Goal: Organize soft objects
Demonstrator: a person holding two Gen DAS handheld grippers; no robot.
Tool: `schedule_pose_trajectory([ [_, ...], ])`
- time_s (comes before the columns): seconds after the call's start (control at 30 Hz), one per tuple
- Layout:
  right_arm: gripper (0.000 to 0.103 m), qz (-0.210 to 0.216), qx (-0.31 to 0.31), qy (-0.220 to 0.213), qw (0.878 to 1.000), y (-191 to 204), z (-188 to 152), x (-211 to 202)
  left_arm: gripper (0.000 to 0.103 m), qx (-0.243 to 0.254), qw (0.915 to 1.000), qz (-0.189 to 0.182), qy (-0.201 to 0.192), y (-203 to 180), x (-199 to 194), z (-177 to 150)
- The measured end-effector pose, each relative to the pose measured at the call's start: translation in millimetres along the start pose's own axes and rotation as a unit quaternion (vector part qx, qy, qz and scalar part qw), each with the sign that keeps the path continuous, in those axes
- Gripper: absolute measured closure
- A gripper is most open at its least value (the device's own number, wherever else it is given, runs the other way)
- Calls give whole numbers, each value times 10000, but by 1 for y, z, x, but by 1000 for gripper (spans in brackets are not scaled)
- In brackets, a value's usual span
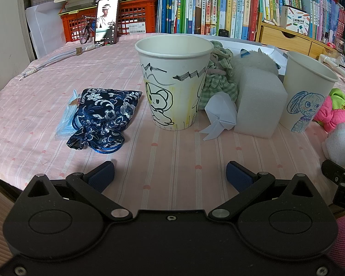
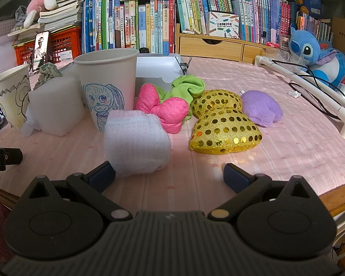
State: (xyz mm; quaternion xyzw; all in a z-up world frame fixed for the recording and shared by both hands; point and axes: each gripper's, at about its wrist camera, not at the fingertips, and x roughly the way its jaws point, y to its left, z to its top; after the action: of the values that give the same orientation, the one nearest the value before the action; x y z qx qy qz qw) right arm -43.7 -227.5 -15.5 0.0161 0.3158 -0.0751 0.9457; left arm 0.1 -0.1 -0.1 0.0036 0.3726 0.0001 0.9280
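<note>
Your right hand-held gripper (image 2: 169, 176) and left hand-held gripper (image 1: 170, 174) both gape empty over the pink surface (image 2: 287, 151), with the white sock roll (image 2: 136, 142), pink bow (image 2: 165, 110) and brocade pouch (image 1: 103, 117) still loose beside empty paper cups (image 1: 173, 80), so sorting looks barely begun.

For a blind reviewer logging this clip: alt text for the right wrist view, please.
The open right gripper hovers over a pink tablecloth, close behind a white knitted bundle. Beyond lie a pink bow, a gold sequined bow, a purple plush and a paper cup with a blue drawing.
</note>
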Motion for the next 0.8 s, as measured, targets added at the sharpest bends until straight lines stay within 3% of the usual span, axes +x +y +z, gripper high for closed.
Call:
schedule_pose_trajectory([
  [0.8, 0, 7, -11, -87, 10000, 0, -2, -2, 0, -11, 10000, 2, -73, 0, 0, -3],
])
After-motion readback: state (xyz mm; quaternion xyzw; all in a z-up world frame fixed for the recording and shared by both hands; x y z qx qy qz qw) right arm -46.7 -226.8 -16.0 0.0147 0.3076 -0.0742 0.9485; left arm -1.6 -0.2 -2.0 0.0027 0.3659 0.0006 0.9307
